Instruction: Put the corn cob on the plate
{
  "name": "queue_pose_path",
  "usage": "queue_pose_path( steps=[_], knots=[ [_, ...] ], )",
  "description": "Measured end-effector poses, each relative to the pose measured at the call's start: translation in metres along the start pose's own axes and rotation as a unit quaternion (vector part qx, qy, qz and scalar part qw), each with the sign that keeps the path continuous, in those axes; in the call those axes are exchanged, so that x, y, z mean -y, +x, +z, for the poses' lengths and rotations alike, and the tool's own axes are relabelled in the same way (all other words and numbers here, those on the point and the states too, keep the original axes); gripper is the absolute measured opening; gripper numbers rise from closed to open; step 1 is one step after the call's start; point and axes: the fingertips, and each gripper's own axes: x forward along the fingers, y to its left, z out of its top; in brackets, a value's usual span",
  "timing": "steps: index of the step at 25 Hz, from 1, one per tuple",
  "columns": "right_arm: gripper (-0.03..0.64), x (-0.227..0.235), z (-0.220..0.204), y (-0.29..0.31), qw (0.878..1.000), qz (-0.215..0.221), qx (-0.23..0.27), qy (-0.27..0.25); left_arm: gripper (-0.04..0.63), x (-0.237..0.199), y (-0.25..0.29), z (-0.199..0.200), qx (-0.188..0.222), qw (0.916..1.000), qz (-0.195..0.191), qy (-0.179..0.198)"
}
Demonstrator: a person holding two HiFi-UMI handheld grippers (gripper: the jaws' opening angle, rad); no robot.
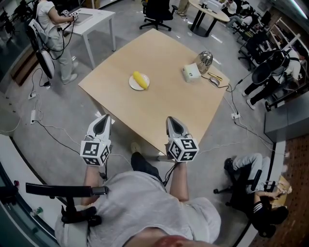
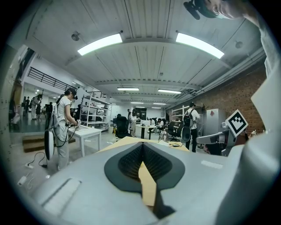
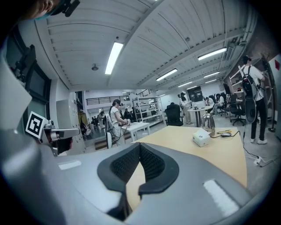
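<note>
The corn cob point(image 1: 140, 79) is already on the plate point(image 1: 132, 86). It's a stubby yellow cylinder lying diagonally across a small round white plate with nothing else on it. The plate sits on a big square table point(image 1: 159, 108) with a smooth, pale wood-look top, around the middle and a bit to the left. Further right on the same top there's a little white box point(image 1: 191, 73) with rounded corners. Just behind it is a shiny rounded kettle point(image 1: 204, 61), metal or glass, honestly can't tell which. A few small bits with a cable lie right of the box, too tiny to make out. Both grippers are at the near side, well apart from the plate. The left gripper point(image 1: 103, 119) is over the grey floor point(image 1: 58, 111) just off the table's near-left edge. The right gripper point(image 1: 173, 120) has its tips over the near edge of the tabletop. Each one is a smooth grey plastic shell with black, finely ribbed pads, plus a cube with black-and-white square markers at the back. In the left gripper view the jaws are pressed together at the tips with nothing caught between them, just tan tabletop showing through the gap lower down. It's the same in the right gripper view, closed up tight and empty, with the box and kettle off to the right. Around the table, cables trail over the floor. Far left, a person stands at a white table point(image 1: 94, 19), and there are black office chairs point(image 1: 157, 12) at the far side.
</note>
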Motion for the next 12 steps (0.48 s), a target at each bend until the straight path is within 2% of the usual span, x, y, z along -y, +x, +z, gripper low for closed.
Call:
queue_pose_path(
  steps=[5, 12],
  knots=[
    [0.006, -0.014, 0.005, -0.022, 1.000, 0.002, 0.000, 0.004, 0.020, 0.009, -0.023, 0.010, -0.003, 1.0000, 0.000, 0.002],
    [0.006, -0.008, 0.008, -0.011, 1.000, 0.001, -0.001, 0.006, 0.020, 0.005, -0.009, 0.012, -0.004, 1.0000, -0.003, 0.003]
  ],
)
